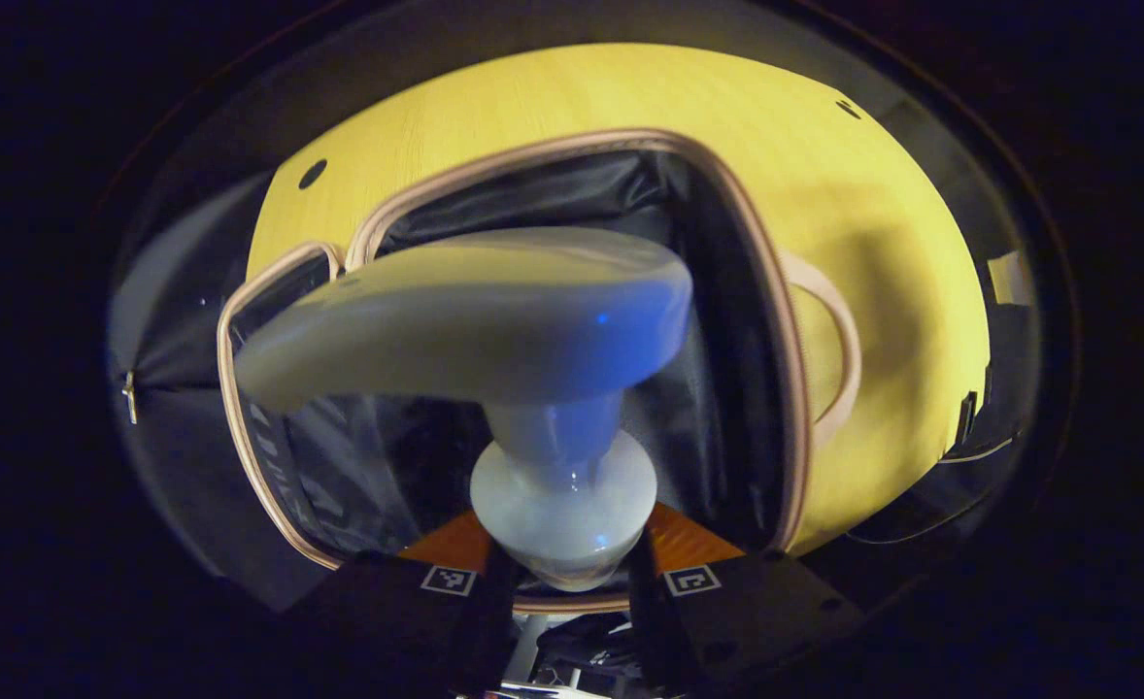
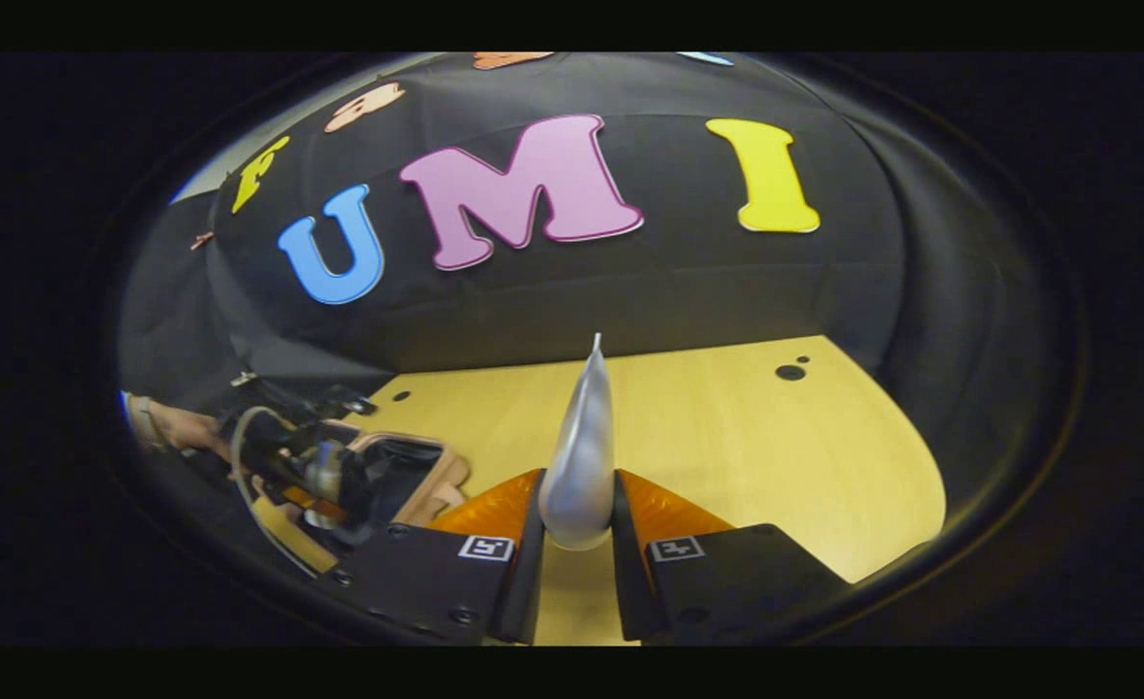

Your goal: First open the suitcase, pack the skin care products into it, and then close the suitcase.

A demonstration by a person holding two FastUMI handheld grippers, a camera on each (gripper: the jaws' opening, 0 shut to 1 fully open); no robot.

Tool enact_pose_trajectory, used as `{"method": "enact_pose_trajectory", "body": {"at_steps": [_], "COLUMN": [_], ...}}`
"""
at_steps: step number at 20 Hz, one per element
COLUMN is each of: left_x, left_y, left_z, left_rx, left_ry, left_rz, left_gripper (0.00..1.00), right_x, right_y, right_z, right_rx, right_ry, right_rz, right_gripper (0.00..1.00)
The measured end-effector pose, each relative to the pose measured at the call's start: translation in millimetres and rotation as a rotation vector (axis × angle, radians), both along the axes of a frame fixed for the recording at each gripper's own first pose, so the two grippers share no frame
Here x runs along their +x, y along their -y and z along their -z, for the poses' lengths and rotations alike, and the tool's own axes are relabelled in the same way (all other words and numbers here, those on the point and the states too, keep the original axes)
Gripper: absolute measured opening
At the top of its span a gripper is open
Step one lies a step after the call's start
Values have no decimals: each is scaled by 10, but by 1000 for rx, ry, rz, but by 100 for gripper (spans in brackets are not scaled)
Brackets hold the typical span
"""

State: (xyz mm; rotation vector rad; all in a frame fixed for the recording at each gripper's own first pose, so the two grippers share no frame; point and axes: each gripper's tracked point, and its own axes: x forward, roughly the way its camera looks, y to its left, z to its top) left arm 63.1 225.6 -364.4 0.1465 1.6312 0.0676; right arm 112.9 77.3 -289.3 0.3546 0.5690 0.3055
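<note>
My black suitcase with pink trim [image 1: 742, 291] is open in the middle – my left gripper [image 1: 562, 582] squeezes a pale blue pump bottle [image 1: 494, 320] above it, my right gripper [image 2: 577, 544] squeezes a silver tube [image 2: 584, 447] – packing and closing remain.

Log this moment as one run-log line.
suitcase: open on table | left gripper: shut on pale pump bottle, above suitcase | right gripper: shut on silver tube, over table
</note>
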Motion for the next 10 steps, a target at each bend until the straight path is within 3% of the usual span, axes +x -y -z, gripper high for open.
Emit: {"method": "enact_pose_trajectory", "body": {"at_steps": [5,6,8,10], "left_x": [-220,-218,-138,-132], "left_y": [-310,-321,-313,-224], "left_z": [417,429,438,369], "left_rx": [-9,-32,-53,-78], "left_ry": [-93,-90,-48,-9], "left_rz": [-89,-79,-74,-72], "left_gripper": [55,62,61,72], "right_x": [-175,-207,-263,-299], "right_y": [-139,-179,-294,-475], "right_z": [-93,-100,-108,-123], "right_rx": [-55,-58,-68,-58], "right_ry": [2,-4,-14,-31], "right_rz": [-29,-31,-39,-59], "right_gripper": [35,35,35,35]}}
